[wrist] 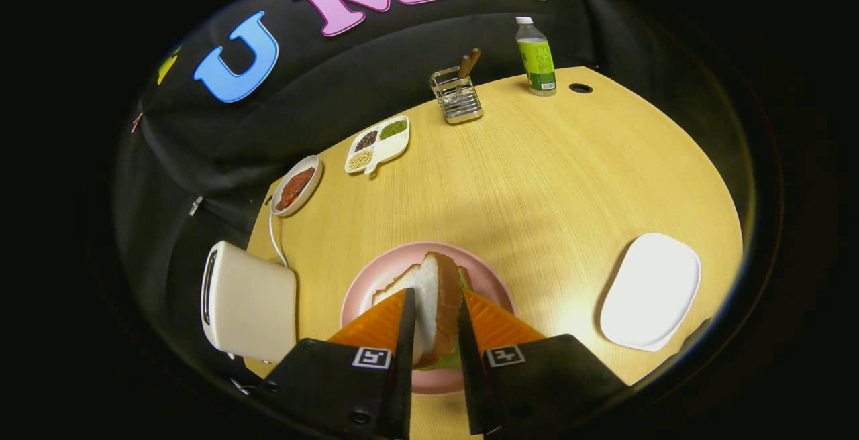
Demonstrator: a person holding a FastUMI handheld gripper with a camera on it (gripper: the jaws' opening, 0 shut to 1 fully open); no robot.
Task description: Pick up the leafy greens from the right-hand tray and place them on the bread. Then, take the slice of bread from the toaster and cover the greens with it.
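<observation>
Slice of white bread with brown crust (436,306) stands on edge between the fingers of the gripper (435,333), over the round pink plate (376,279) near the front edge of the light wooden table (557,178). Jaws closed down to about the slice's thickness, a finger on each flat face; reads as clamped on it, grip low on the slice with the top crust poking up ahead of the fingertips

Leafy greens (448,361) show as a thin green strip under the slice, by the jaws, with another sliver at the right crust. A second white slice (396,287) lies left of the held one on the plate; can't tell how much of the greens sits on it

Judgement: greens step looks done, cover slice is over the plate and needs tipping flat onto the greens

Handling: bread is light, soft, compressible, so a hard squeeze will dent it and the crumb tears easily. Crust is the stiffer part, best hold is across the faces close to a crust edge. Greens are limp and light, may slide when the slice lands

Cream two-slot toaster (245,302) at the table's left front corner, cord running back. White oblong tray (651,291) near the right edge, looks bare
</observation>
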